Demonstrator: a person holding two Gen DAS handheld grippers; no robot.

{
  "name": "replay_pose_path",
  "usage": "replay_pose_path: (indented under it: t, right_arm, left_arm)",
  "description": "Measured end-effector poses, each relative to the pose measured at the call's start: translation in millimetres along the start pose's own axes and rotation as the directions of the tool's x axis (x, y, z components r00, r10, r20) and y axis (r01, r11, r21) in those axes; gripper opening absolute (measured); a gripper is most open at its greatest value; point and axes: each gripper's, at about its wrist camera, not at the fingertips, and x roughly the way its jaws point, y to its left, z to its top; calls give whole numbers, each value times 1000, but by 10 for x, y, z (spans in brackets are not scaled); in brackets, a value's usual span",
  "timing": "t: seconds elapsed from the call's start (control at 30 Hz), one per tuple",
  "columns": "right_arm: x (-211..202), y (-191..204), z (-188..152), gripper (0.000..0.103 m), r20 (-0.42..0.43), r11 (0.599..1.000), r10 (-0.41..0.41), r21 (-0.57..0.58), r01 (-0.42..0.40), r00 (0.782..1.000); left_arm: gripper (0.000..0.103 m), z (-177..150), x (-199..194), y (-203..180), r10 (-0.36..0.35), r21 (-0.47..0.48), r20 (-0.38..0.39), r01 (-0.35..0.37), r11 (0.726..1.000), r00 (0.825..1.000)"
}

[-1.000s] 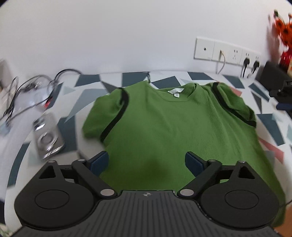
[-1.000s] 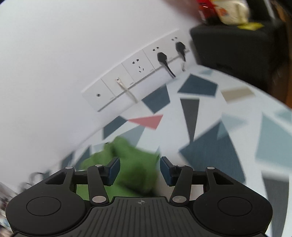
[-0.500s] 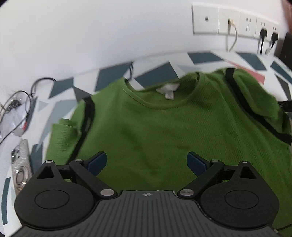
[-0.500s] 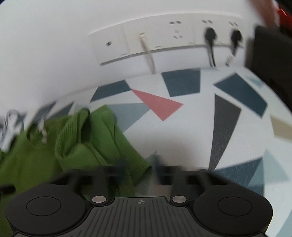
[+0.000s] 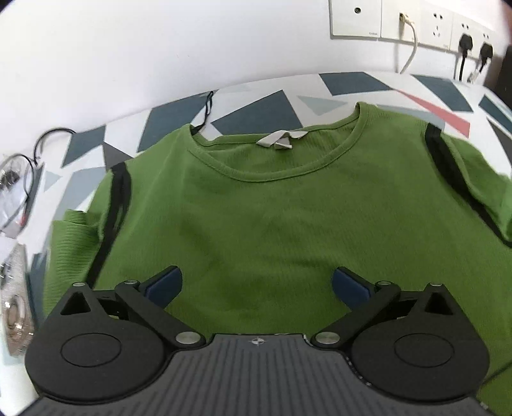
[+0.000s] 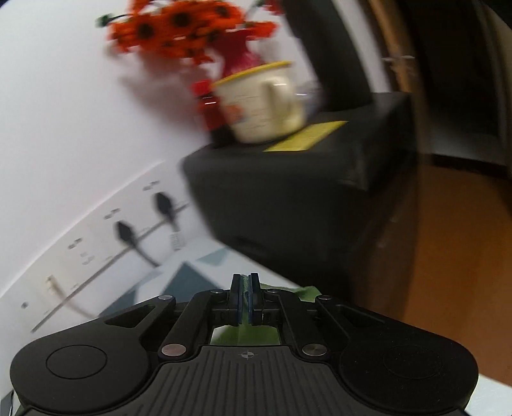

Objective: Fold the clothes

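Right, our left gripper [image 5: 257, 285] hangs over the lower chest of the green shirt [image 5: 288, 224], its blue pads spread wide with nothing between them. That shirt lies face up on the patterned table [image 5: 265, 105], neck and white label [image 5: 277, 140] toward the wall, and the sleeve on the left of the view [image 5: 73, 243] looks bunched over on itself. Over in the right wrist view, our right gripper [image 6: 245, 299] has its pads pressed together on a thin strip of green cloth [image 6: 245, 292]; we judge that to be an edge of the same shirt, though we cannot tell which part.

What could go wrong? That pinch looks shallow, so a quick pull could let the cloth slide out. With only one side held, dragging it might skew the whole shirt and crease the body. The right gripper also points toward a mug [image 6: 265, 99] and flowers [image 6: 179, 28] on a black cabinet [image 6: 297, 192], so a wide swing risks a knock.
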Motion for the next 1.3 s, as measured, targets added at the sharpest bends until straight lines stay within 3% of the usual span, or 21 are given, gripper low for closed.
replay_pose_path:
  t: [0.1,0.23,0.3,0.37,0.5,0.57,0.67,0.77,0.87,1.0,1.03,1.1,1.17,1.23,1.3]
  right_arm:
    - [-90,-100,21,3,22,999,-29,29,28,999]
    - [-432,-228,65,3,141,998,-31,61,23,989]
    - [-555,-326,51,3,145,997,-56,62,47,988]
    - [-633,-438,11,4,110,994,-91,68,84,990]
    - [-747,-680,-156,27,4,968,-233,98,232,972]
    - [-809,-782,-195,27,-9,956,-262,134,261,965]
    - [-745,-786,-150,28,-33,959,-228,167,230,973]
    - [-517,-610,-122,41,-91,977,-107,173,121,990]
    - [-143,-335,-153,42,-194,991,-13,129,39,981]
    - [414,-55,-225,40,-309,990,-126,13,137,943]
    - [510,-17,-238,29,-322,987,-154,-5,161,934]
    - [568,22,-233,4,-312,986,-158,-6,165,937]
    - [516,43,-140,3,-288,995,-43,72,67,957]
    - [219,54,6,3,-154,989,100,122,-82,983]
    - [-151,1,101,3,-18,976,187,113,-184,982]
  left_arm:
    - [103,22,34,-9,-18,-15,6,18,1000,1000]
    - [103,3,59,40,-40,-43,14,41,998,999]
    - [103,-1,71,76,-60,-62,15,60,996,998]
    - [103,-5,83,103,-76,-77,16,77,994,997]
    - [103,-21,73,85,-75,-49,42,77,996,996]
    - [103,-29,73,86,-77,-50,47,79,996,996]
    - [103,-40,72,88,-78,-52,53,81,995,996]
    - [103,-41,71,85,-75,-52,52,77,996,996]
    - [103,-43,69,78,-71,-55,50,74,996,996]
    - [103,-46,66,83,-70,-54,50,73,996,996]
    - [103,-44,66,86,-70,-55,49,73,996,996]
    - [103,-41,64,87,-70,-57,46,73,996,996]
    - [103,-34,63,86,-70,-55,43,72,996,997]
    - [103,-28,64,84,-71,-49,43,73,996,997]
    - [103,-23,65,81,-69,-46,41,71,996,997]
